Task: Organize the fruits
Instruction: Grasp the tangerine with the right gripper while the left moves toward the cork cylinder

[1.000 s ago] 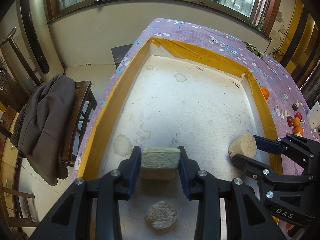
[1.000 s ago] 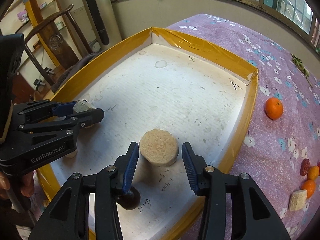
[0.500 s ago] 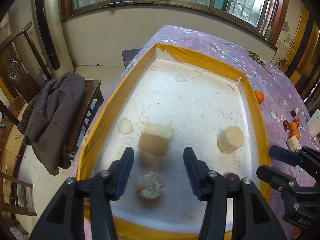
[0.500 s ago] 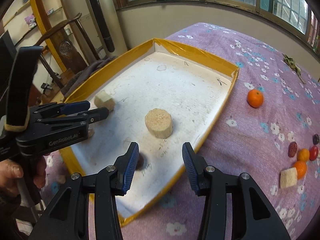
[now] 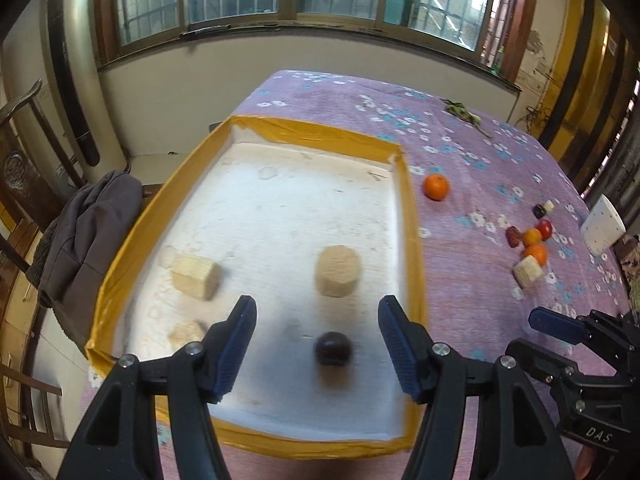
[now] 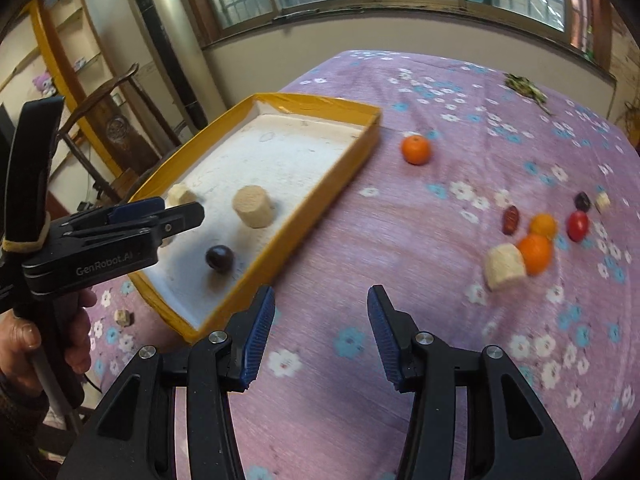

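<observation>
1. Inside the yellow-edged tray (image 5: 256,130), a dark plum (image 5: 333,349) lies near the front edge, with a round cork block (image 5: 338,271) behind it and a square block (image 5: 195,278) by the left edge.
2. The left gripper (image 5: 316,334) hangs above the plum, its jaws just opened wide and empty.
3. The right gripper (image 6: 321,325) is partly open and empty over the purple cloth (image 6: 460,144).
4. An orange (image 6: 416,149) sits near the tray's far right corner.
5. More fruit (image 6: 536,252) clusters by the cloth's right edge.

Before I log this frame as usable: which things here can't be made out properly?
- Small pale piece, left wrist view: blurred, partly behind the left gripper finger.
- White perforated object, left wrist view: cut off by the fisheye edge.
- Dark item beside the fruit cluster, right wrist view: too small and blurred to identify.
</observation>
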